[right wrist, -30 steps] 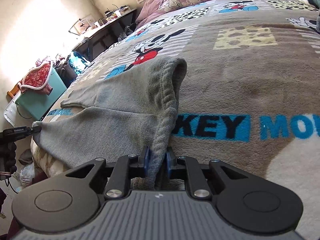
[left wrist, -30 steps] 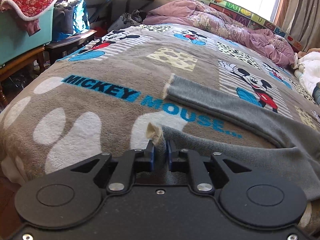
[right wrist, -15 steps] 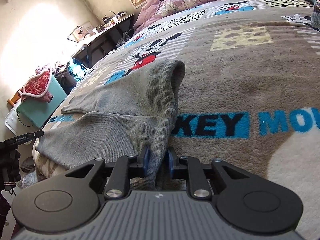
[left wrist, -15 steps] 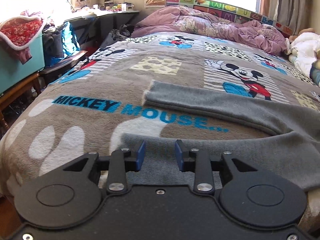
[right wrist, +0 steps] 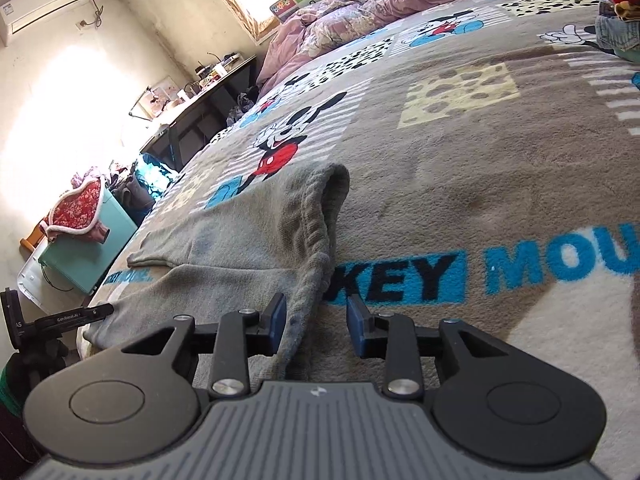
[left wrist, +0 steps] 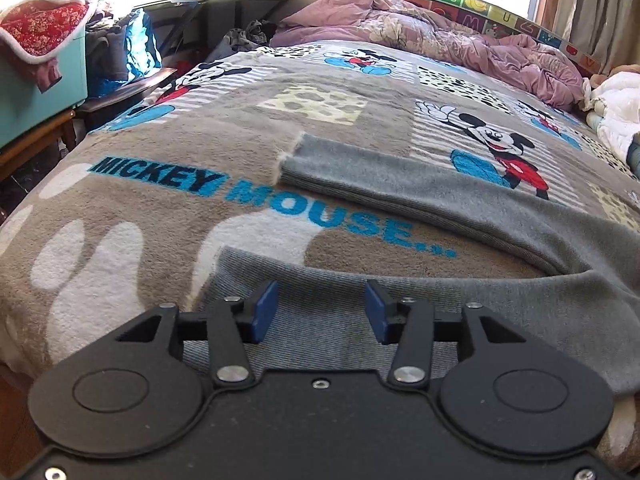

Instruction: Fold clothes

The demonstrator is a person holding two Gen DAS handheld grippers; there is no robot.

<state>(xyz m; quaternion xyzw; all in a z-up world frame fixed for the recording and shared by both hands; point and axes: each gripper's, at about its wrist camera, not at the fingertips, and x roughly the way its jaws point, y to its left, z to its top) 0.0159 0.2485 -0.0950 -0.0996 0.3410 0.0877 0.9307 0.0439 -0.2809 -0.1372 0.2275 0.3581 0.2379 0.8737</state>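
A pair of grey knit trousers [left wrist: 400,188] lies flat on the Mickey Mouse blanket [left wrist: 140,216], its two legs stretched to the left. My left gripper [left wrist: 322,304] hovers over the near leg's end [left wrist: 320,320], its jaws opening, blue pads apart and pressing nothing. In the right wrist view the trousers [right wrist: 248,232] run away to the left, and the ribbed waistband edge [right wrist: 316,264] lies between the opening jaws of my right gripper [right wrist: 316,322], loose and not pinched. The left gripper's fingers [right wrist: 96,311] show at the far left edge of that view.
A teal box [left wrist: 44,80] draped with red cloth stands left of the bed beside a dark desk [left wrist: 224,4]. A purple duvet [left wrist: 440,40] is heaped at the bed's head. White bedding [left wrist: 616,112] and a clothes pile [right wrist: 616,20] lie at the right.
Both grippers have let go of the trousers. The left jaws spread and the leg end now lies flat; the right jaws parted from the waistband, which stays on the blanket.
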